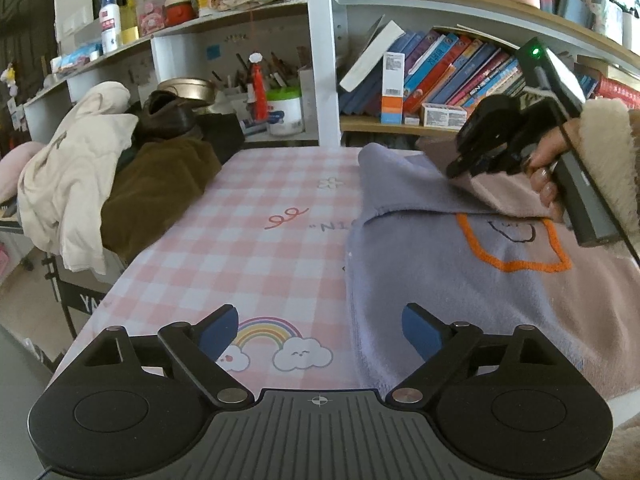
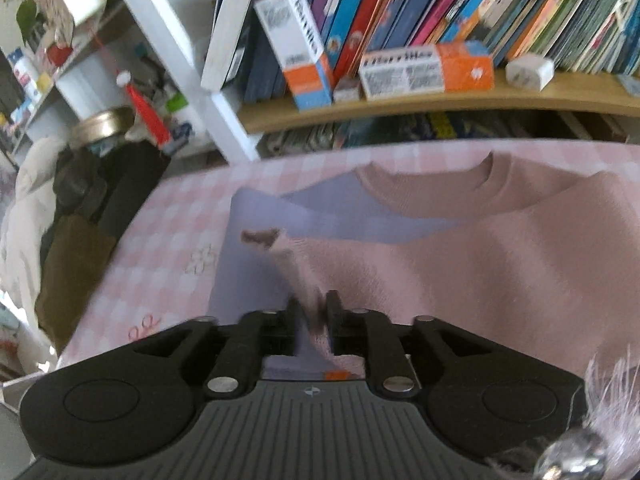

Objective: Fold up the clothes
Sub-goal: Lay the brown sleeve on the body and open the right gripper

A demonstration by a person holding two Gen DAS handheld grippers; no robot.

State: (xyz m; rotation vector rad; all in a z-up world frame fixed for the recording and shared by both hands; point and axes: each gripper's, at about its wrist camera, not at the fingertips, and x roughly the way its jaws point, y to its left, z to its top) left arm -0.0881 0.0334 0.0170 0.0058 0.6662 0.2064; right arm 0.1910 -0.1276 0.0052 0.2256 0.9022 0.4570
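Looking out from the left wrist camera, the left gripper (image 1: 320, 334) hung low over the desk (image 1: 240, 240) with its jaws wide apart and nothing between them. One blue pad sat over the checked pink cloth and the other over the near edge of the sweater (image 1: 460, 280). The sweater lay flat on the right side of the desk, purple and pink, with an orange shape stitched on its front. A pink sleeve (image 1: 504, 196) was already laid across the chest. The right gripper (image 1: 454, 172) was down on that sleeve, held by a hand (image 1: 544, 168) in a fluffy cuff. A pile of other clothes (image 1: 120, 184) waited at the left end of the desk, not folded yet. From the right wrist camera, which was a bit blurry, the right gripper (image 2: 311, 312) had its jaws only a little apart. A thin fold of pink sleeve (image 2: 308, 276) stood between them, but I could not tell if the pads were pressing on it. The round neck (image 2: 424, 188) of the sweater faced the bookshelf (image 2: 400, 100). I think the folding had only just got going: one sleeve was in, and the other sleeve and the body probably had to be folded too.
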